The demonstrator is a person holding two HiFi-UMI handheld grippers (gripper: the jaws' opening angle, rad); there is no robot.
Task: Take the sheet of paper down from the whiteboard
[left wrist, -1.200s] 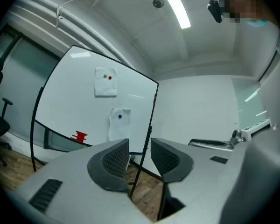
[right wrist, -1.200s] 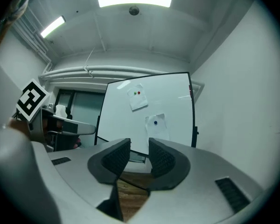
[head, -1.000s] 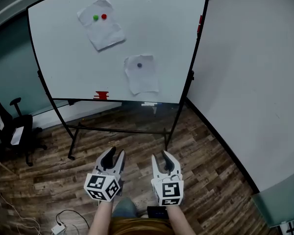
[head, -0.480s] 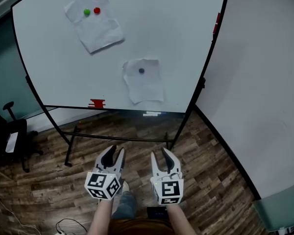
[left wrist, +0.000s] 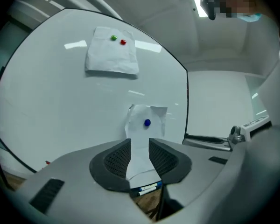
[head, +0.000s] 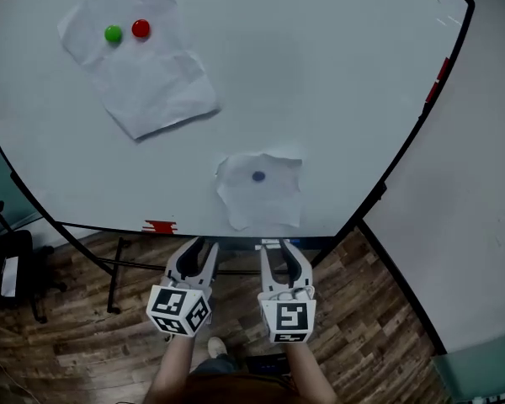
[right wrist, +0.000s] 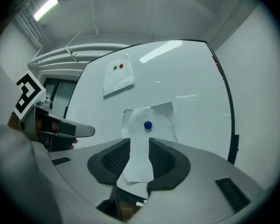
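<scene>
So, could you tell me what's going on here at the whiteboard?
A person stands facing a whiteboard with a gripper in each hand. Two sheets of paper hang on it: an upper sheet under a green magnet and a red magnet, and a lower sheet under a blue magnet. The left gripper and right gripper both point at the lower sheet but touch nothing. The left jaws are closing on nothing; the right stand apart. No paper is down yet.
</scene>
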